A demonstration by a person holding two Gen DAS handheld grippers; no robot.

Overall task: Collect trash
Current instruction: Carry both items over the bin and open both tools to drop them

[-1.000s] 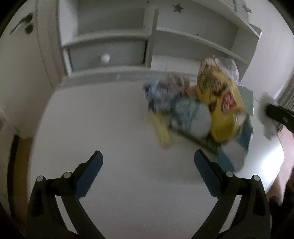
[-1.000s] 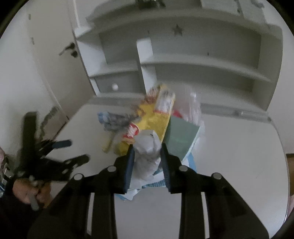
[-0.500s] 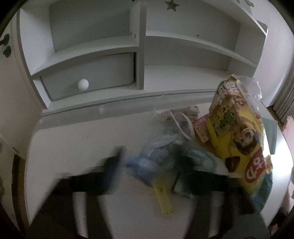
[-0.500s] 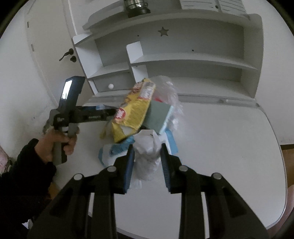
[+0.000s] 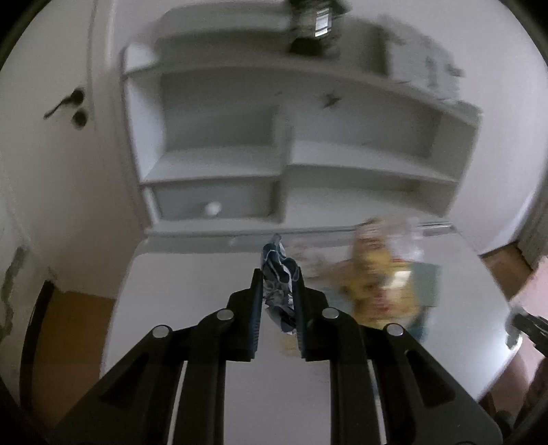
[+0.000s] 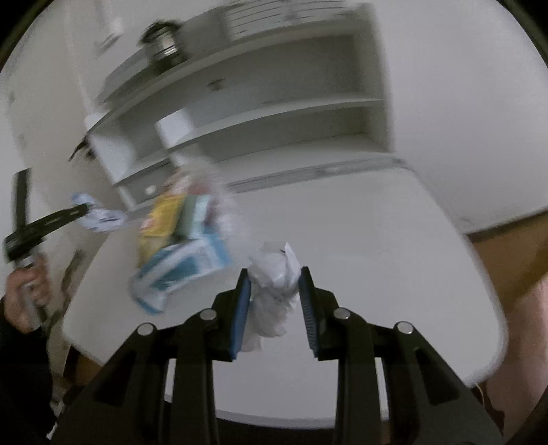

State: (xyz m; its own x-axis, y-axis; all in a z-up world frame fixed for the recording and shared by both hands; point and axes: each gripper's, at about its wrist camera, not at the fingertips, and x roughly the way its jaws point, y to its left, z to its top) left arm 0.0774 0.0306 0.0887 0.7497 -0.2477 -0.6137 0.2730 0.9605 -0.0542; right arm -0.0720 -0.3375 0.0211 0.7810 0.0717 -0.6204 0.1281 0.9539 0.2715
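Observation:
My left gripper (image 5: 277, 284) holds a crumpled blue-and-white wrapper (image 5: 274, 255) above the white table (image 5: 191, 280). Its jaws are still closing, and the pads press on the wrapper. In the right wrist view the same wrapper (image 6: 102, 217) hangs from that gripper's tip at the far left, held up by a hand (image 6: 24, 294). My right gripper (image 6: 274, 274) is shut on a white crumpled wad (image 6: 270, 262), over the table's near right part. A blurred pile stays on the table: a yellow snack bag (image 5: 376, 284) and a blue-and-white pack (image 6: 178, 270).
A white shelf unit (image 5: 287, 164) stands at the back of the table, with a drawer knob (image 5: 212, 208) and a dark jar (image 5: 315, 24) on top. A door handle (image 5: 65, 106) shows on the left wall. Brown floor (image 6: 507, 253) lies beyond the table's right edge.
My left gripper went from wide open to shut on the wrapper and rose with it. My right gripper swung right and rolled, with the white wad still in it.

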